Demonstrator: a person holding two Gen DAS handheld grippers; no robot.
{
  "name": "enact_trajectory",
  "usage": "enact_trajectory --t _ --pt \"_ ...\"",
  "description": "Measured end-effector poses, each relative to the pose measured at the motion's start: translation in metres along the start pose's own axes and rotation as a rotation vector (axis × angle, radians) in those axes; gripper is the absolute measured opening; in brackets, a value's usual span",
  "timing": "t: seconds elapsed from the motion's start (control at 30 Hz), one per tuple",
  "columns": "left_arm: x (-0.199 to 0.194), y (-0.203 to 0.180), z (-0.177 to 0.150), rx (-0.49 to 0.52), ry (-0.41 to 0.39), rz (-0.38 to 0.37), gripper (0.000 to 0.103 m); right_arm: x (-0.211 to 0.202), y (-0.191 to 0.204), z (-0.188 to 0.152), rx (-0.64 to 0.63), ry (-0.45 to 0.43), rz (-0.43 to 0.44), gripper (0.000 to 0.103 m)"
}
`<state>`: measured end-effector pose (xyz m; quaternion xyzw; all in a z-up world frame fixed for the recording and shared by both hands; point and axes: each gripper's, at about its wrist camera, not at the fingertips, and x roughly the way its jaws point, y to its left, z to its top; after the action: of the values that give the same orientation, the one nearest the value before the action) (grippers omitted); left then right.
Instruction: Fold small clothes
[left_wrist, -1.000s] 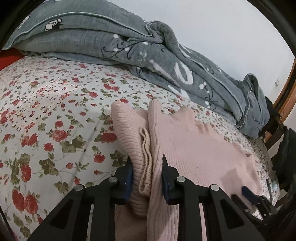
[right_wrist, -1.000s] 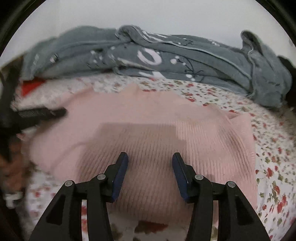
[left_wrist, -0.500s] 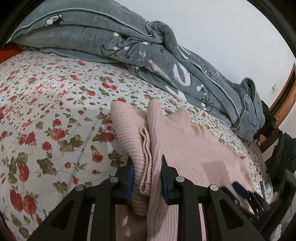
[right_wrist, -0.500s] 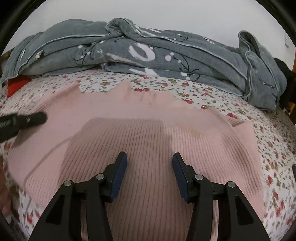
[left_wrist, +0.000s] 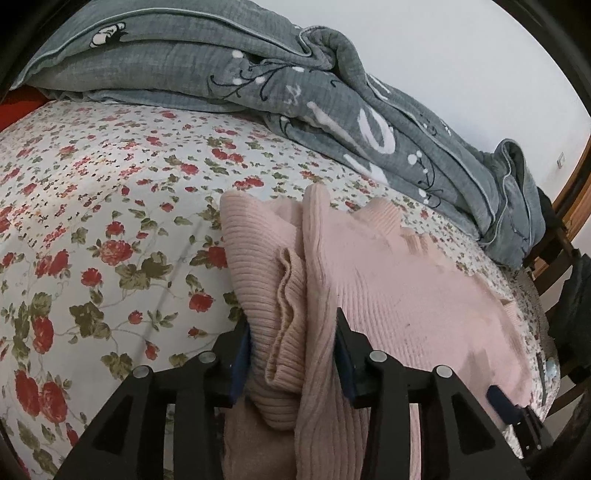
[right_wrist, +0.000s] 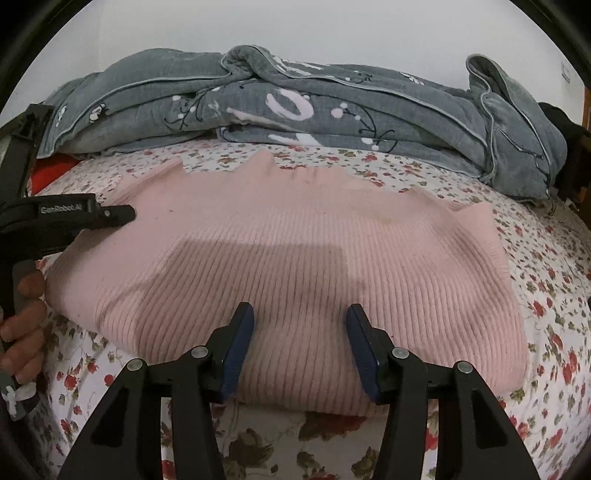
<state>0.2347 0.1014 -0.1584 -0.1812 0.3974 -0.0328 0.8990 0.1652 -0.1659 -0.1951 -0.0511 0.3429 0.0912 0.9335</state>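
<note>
Currently, a pink ribbed sweater (right_wrist: 295, 258) is being kept spread across the floral bedsheet (left_wrist: 92, 221), with the grey quilt (right_wrist: 314, 103) bunched beyond it at twelve o'clock. At the sweater's nine o'clock edge, bunched folds are being released by the left gripper (left_wrist: 291, 350), whose jaws are opening with the knit still between them. The right gripper (right_wrist: 300, 347) is being held spread over the six o'clock hem, nothing being pinched.
</note>
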Motion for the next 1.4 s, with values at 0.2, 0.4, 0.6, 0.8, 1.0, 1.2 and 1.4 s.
enact_trajectory --t 0.2,0.4,0.6,0.8,1.0,1.2,1.4 --pt "-0.003 0.003 0.0 -0.031 -0.021 -0.028 0.026 -0.028 -0.03 0.024 0.016 -0.064 0.128 0.052" --pt "-0.01 0.001 0.0 -0.06 -0.028 -0.041 0.022 -0.054 -0.086 0.028 0.096 -0.192 0.063 0.058" --pt "-0.028 -0.019 0.017 -0.103 -0.015 -0.033 0.021 -0.04 -0.153 0.015 0.277 -0.174 0.097 0.058" --pt "-0.055 -0.089 0.039 -0.029 -0.023 -0.032 0.021 -0.049 -0.194 0.004 0.363 -0.185 0.078 0.058" --pt "-0.054 -0.167 0.048 0.006 0.01 0.002 0.021 -0.052 -0.224 -0.007 0.425 -0.166 0.067 0.058" --pt "-0.029 -0.236 0.027 0.053 0.057 0.002 0.021 -0.06 -0.244 -0.016 0.443 -0.181 0.058 0.059" --pt "0.026 -0.293 -0.015 0.147 0.196 -0.011 0.021 -0.06 -0.257 -0.026 0.456 -0.165 0.067 0.059"
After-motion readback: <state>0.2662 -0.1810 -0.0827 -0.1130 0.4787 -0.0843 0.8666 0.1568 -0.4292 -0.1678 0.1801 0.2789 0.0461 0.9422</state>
